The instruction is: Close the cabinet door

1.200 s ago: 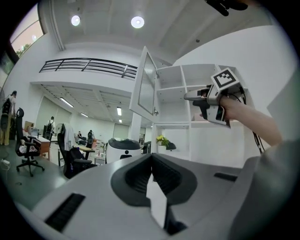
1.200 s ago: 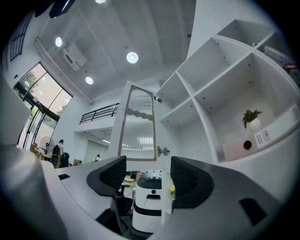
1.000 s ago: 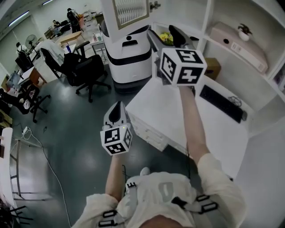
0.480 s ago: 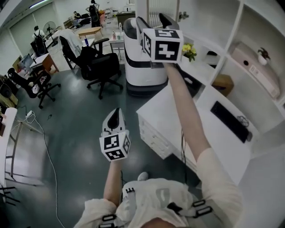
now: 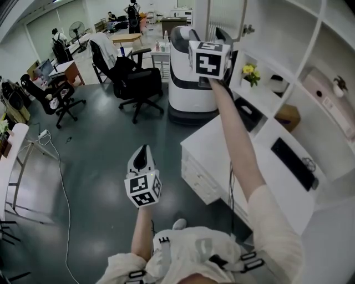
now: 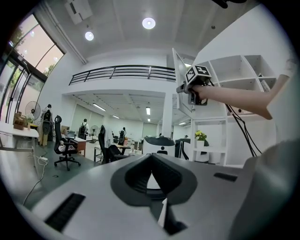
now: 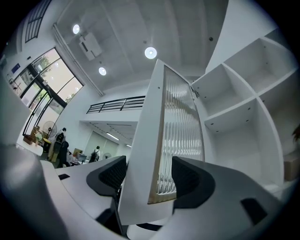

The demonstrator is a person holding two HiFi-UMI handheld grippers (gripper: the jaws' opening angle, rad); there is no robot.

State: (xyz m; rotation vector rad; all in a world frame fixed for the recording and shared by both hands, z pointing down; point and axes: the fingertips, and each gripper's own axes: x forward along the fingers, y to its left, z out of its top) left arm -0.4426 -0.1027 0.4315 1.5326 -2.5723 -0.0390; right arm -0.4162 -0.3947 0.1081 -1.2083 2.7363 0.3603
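Observation:
The cabinet door (image 7: 180,136) is white-framed with ribbed glass and stands swung out from the white shelf unit (image 7: 234,108). My right gripper (image 7: 150,176) is raised high, and its two jaws clamp the door's lower edge, one on each face. In the head view the door (image 5: 222,16) rises just past the right gripper (image 5: 213,33), whose marker cube hides the jaws. My left gripper (image 5: 143,151) hangs low over the floor, shut and holding nothing. From the left gripper view, its jaws (image 6: 151,164) point at the room, with the right gripper (image 6: 197,77) at the door (image 6: 180,75).
A white machine (image 5: 191,77) stands on the floor below the door. A white desk (image 5: 249,161) with drawers and a keyboard (image 5: 291,155) is at the right. Yellow flowers (image 5: 250,71) sit on a shelf. Office chairs (image 5: 133,77) and people are further back.
My right arm has stretched up and forward, carrying the gripper from over the desk to the door's lower edge. The left gripper has stayed in about the same place.

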